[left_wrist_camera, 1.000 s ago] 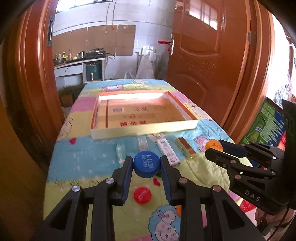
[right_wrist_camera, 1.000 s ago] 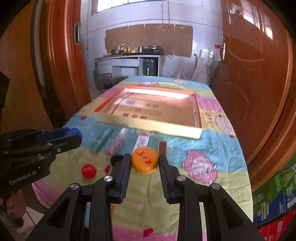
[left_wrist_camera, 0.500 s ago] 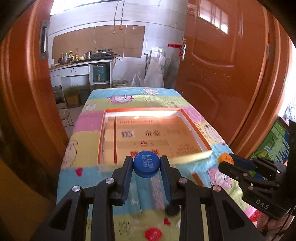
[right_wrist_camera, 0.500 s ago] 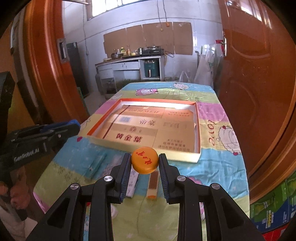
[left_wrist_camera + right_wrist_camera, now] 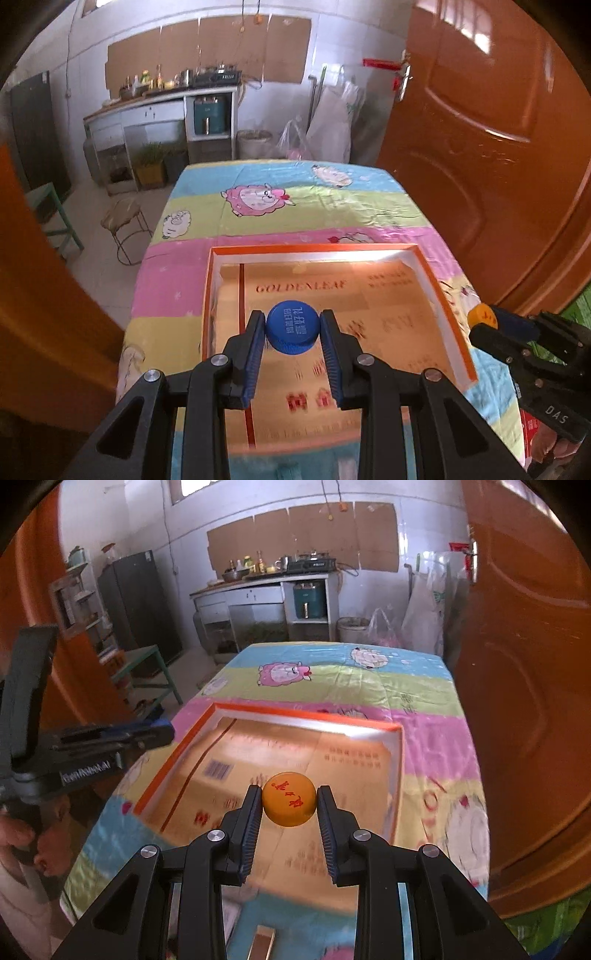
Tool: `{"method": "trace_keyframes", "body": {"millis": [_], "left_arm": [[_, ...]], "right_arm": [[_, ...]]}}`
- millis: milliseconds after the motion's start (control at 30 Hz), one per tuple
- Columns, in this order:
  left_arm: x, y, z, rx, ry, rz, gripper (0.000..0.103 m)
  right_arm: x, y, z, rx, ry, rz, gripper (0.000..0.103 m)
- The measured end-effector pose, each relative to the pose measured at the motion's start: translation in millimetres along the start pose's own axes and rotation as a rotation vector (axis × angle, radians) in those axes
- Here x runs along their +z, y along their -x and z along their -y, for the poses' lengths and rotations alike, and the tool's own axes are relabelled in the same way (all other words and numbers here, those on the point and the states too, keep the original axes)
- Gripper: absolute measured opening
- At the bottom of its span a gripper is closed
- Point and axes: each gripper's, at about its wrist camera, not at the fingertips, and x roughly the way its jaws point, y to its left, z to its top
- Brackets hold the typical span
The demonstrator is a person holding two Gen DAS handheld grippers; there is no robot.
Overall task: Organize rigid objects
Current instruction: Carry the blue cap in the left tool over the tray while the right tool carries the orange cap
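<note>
My left gripper (image 5: 292, 334) is shut on a blue bottle cap (image 5: 293, 326) and holds it above the left half of a shallow orange-rimmed cardboard tray (image 5: 428, 271). My right gripper (image 5: 289, 808) is shut on an orange cap with red writing (image 5: 289, 804) and holds it above the same tray (image 5: 397, 755), nearer its right side. The right gripper also shows at the right edge of the left wrist view (image 5: 484, 319), and the left gripper shows at the left of the right wrist view (image 5: 147, 734). The tray floor looks bare.
The tray lies on a table under a striped cartoon-sheep cloth (image 5: 295, 206). A small gold box (image 5: 262, 939) lies on the cloth before the tray. A brown door (image 5: 498, 147) stands close on the right. A stool (image 5: 125, 221) stands left of the table.
Both grippers have moved forward from the loose items at the table's near end to over the tray, each still holding its cap.
</note>
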Motion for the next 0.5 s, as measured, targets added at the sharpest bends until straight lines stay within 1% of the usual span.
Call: {"method": "trace_keyframes", "body": {"millis": [100, 167, 333, 500], "left_arm": [[13.6, -32.3, -5.4, 0.021, 0.014, -0.052, 0.031], [19.5, -53.3, -8.7, 0.035, 0.016, -0.084, 0.031], [27.7, -88.0, -14.4, 0.056, 0.013, -0.127, 0.031], [31.6, -116.4, -21.1, 0.071, 0.011, -0.163, 0.031]], "right_arm": [[20.0, -31.7, 6.3, 0.015, -0.007, -0.033, 0.031], [29.4, -59.0, 7.9, 0.015, -0.005, -0.074, 0.031], [39.1, -113.0, 13.7, 0.008, -0.023, -0.151, 0.031], [42.4, -149.5, 15.2, -0.006, -0.023, -0.201, 0.031]]}}
